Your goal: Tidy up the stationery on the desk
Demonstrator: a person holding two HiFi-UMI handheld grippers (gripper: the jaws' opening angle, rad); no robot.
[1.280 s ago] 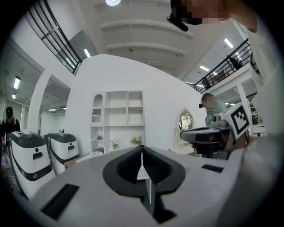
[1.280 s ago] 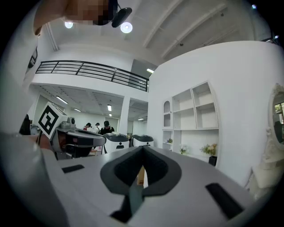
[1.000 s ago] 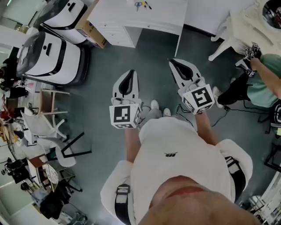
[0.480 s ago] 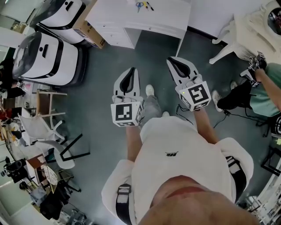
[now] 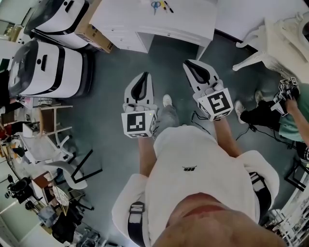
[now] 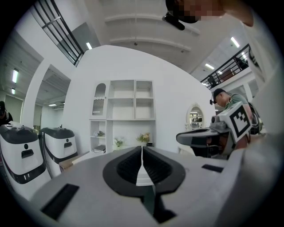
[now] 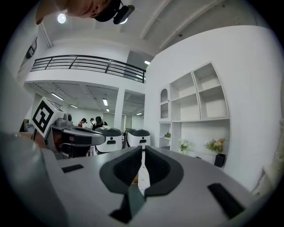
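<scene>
A white desk [image 5: 183, 21] stands at the top of the head view, some way ahead of both grippers. On it lie blue-handled scissors [image 5: 155, 6] and a couple of pens [image 5: 167, 6], small and far off. My left gripper [image 5: 143, 77] is held over the grey floor, its jaws shut with nothing in them. My right gripper [image 5: 188, 63] is beside it, a little further forward, also shut and empty. In the left gripper view the jaws [image 6: 142, 149] point at a white shelf wall; in the right gripper view the jaws [image 7: 143, 150] meet likewise.
Two white robot machines [image 5: 48, 67] and a cardboard box [image 5: 94, 34] stand at the left of the desk. A white chair [image 5: 277, 41] and a seated person [image 5: 292, 113] are at the right. Chairs [image 5: 58, 144] crowd the left edge. A cable [image 5: 198, 116] lies on the floor.
The desk has come a little closer and lower in the head view as the person steps forward. Both grippers stay shut and side by side.
</scene>
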